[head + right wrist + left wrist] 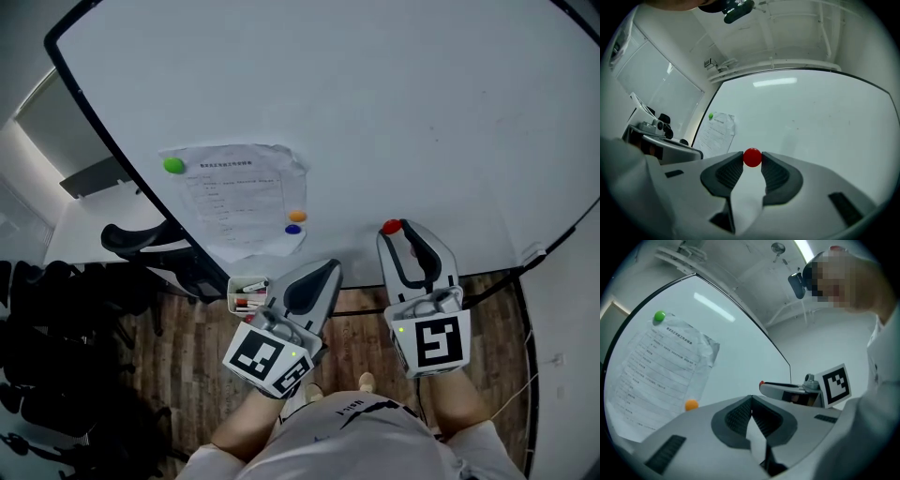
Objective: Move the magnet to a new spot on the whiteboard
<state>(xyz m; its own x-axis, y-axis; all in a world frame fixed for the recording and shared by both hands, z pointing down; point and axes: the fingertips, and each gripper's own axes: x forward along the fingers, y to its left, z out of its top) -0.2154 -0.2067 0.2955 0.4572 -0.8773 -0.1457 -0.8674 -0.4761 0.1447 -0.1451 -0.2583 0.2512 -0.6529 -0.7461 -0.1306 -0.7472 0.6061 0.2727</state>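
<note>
A round red magnet is pinched between the tips of my right gripper, which is shut on it in front of the whiteboard. From the head view the red magnet shows at the tip of the right gripper, near the whiteboard's lower edge. My left gripper is shut with nothing between its jaws, held below the board; its jaw tips meet.
A crumpled printed sheet hangs on the board under a green magnet, with an orange magnet and a blue magnet at its lower right. A pen tray sits below. Black office chairs stand at left.
</note>
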